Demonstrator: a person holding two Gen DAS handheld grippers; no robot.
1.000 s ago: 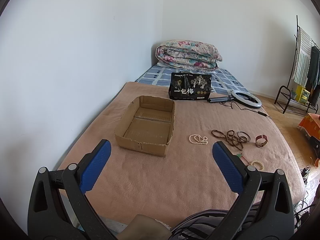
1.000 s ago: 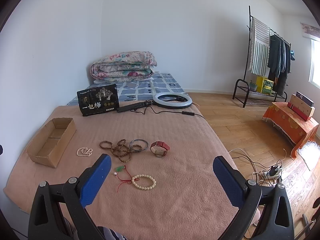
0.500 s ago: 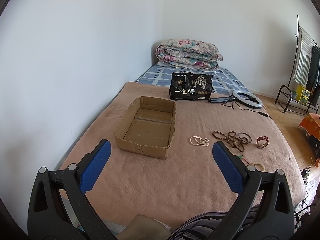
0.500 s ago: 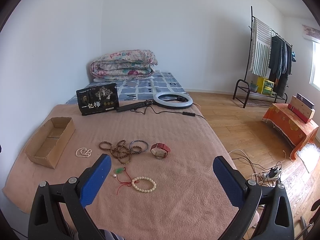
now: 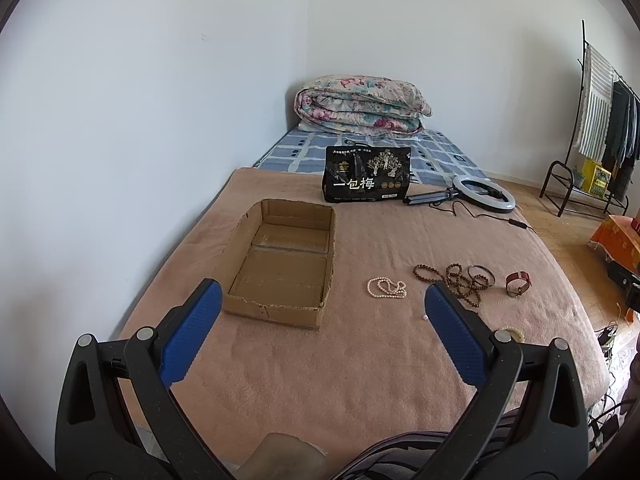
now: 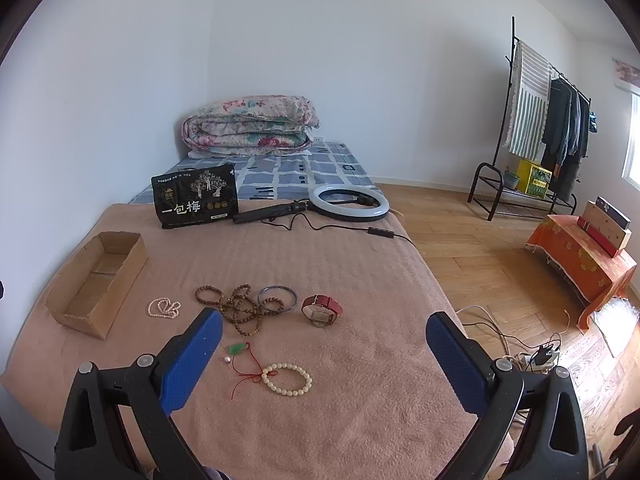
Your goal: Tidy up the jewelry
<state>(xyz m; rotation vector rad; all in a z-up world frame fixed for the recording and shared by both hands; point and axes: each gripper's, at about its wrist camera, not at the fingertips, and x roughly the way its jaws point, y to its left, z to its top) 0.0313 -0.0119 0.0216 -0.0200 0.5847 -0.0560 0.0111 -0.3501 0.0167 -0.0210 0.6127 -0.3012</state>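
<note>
An empty open cardboard box (image 5: pixel 280 264) (image 6: pixel 96 284) lies on the pink blanket. To its right lie a pearl necklace (image 5: pixel 386 288) (image 6: pixel 164 307), brown bead strands (image 5: pixel 456 280) (image 6: pixel 236 308), a dark bangle (image 6: pixel 277 299), a red-strap watch (image 5: pixel 517 283) (image 6: pixel 322 310), a cream bead bracelet (image 6: pixel 287 378) and a green pendant on red cord (image 6: pixel 238 348). My left gripper (image 5: pixel 320 306) is open and empty, above the blanket in front of the box. My right gripper (image 6: pixel 324 334) is open and empty, above the jewelry.
A black printed bag (image 6: pixel 195 201), a ring light with tripod and cable (image 6: pixel 348 203) and a folded floral quilt (image 6: pixel 250 126) lie farther back on the bed. A wall runs along the left. Right of the bed are wooden floor, a clothes rack (image 6: pixel 548 128) and cables (image 6: pixel 532 354).
Both grippers have crept slightly forward and lower toward the bed; the box and jewelry look a little nearer. Nothing on the blanket has moved.
</note>
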